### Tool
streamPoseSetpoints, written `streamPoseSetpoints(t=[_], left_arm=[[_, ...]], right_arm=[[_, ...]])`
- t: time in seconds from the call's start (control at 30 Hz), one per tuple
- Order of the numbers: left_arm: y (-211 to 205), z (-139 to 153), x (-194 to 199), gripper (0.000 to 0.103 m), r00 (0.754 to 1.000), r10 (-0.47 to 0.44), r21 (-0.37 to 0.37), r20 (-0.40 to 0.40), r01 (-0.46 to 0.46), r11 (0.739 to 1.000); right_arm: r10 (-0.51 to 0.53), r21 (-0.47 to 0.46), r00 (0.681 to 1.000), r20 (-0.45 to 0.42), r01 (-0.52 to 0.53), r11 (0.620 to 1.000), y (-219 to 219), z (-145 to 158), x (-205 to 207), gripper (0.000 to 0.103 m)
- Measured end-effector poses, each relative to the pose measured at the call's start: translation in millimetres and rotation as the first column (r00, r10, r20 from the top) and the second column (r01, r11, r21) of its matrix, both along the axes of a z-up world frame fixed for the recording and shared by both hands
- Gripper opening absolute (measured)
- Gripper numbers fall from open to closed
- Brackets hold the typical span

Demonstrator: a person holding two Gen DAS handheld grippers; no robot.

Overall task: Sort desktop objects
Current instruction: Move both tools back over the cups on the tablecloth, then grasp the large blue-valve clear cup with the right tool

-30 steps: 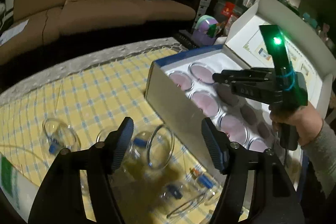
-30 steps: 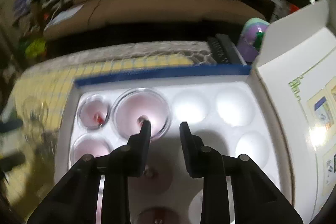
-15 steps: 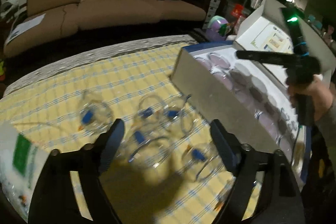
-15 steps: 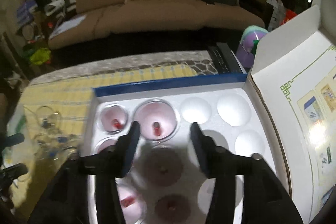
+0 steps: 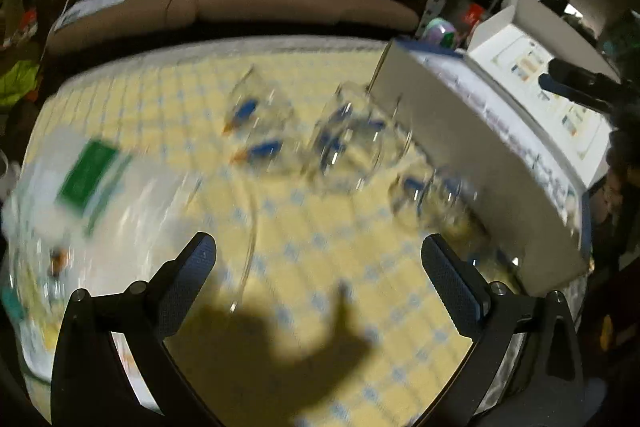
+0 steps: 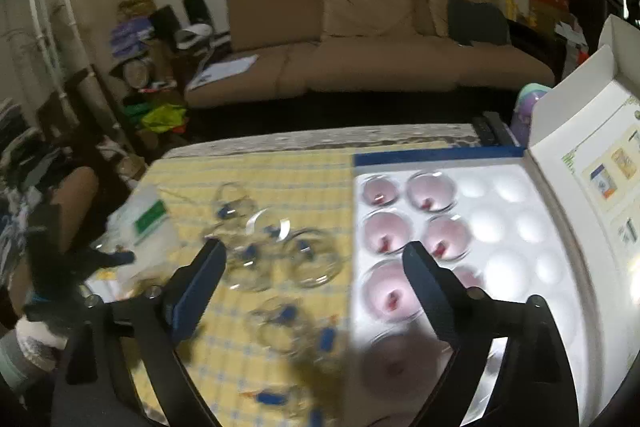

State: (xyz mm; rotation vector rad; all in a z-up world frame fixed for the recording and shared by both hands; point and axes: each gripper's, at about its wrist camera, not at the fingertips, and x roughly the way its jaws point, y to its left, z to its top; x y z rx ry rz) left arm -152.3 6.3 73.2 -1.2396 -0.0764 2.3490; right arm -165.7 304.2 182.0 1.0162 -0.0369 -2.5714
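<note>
A: Left wrist view. What do the task's things look like?
B: Clear glass cups (image 5: pixel 344 143) with blue fittings, blurred, lie scattered on the yellow checked tablecloth (image 5: pixel 328 267) beside the box wall (image 5: pixel 472 155). The left gripper (image 5: pixel 318 259) is opening, nothing between its jaws (bare cloth ahead).

A: Right wrist view. What does it add?
B: The white foam tray (image 6: pixel 500 227) inside the box: cups (image 6: pixel 438 191) seated in its left wells, right wells vacant. The right gripper (image 6: pixel 314 255) is opening over the tray's edge, empty. A plastic bag (image 6: pixel 148 219) lies at the cloth's left.
</note>
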Motion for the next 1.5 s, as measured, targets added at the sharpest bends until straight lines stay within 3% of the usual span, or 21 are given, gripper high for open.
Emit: streamPoseSetpoints(t=[0.27, 0.4, 0.6, 0.77, 0.97, 1.23, 1.5], left_arm=[[-39.9, -12.9, 34.5, 0.103, 0.999, 0.032, 0.027, 0.019, -0.033, 0.999], [-47.8, -17.2, 40.2, 0.103, 0.999, 0.031, 0.057, 0.017, -0.031, 0.998], [-49.3, -28.8, 45.7, 0.103, 1.0, 0.006, 0.063, 0.006, -0.006, 0.998], [-48.7, -33.1, 47.6, 0.103, 1.0, -0.01, 0.082, -0.004, 0.01, 0.997], [-49.6, -31.8, 42.7, 0.103, 1.0, -0.004, 0.101, -0.002, 0.004, 0.995], [-46.6, -30.4, 41.4, 0.103, 1.0, -0.009, 0.125, 0.007, 0.008, 0.992], [-42.9, -25.8, 41.1, 0.103, 1.0, -0.015, 0.141, -0.001, 0.015, 0.99]], right_arm=[[0.031, -0.016, 0.997, 0.072, -0.03, 0.999, -55.4, -50.4, 11.8, 0.094], [0.017, 0.051, 0.998, 0.063, -0.02, 0.999, -76.8, -70.9, 8.4, 0.094], [-0.021, 0.226, 0.998, 0.055, 0.008, 0.974, -84.6, -101.6, 3.7, 0.094], [-0.013, 0.202, 0.999, 0.045, 0.003, 0.979, -90.9, -103.2, -3.3, 0.095], [-0.009, 0.225, 0.999, 0.044, -0.001, 0.974, -130.8, -113.0, -25.7, 0.099], [-0.11, 0.249, 0.99, 0.085, 0.086, 0.965, -149.0, -143.3, -58.7, 0.099], [-0.131, 0.333, 0.989, 0.067, 0.101, 0.937, -158.5, -157.8, -69.1, 0.099]])
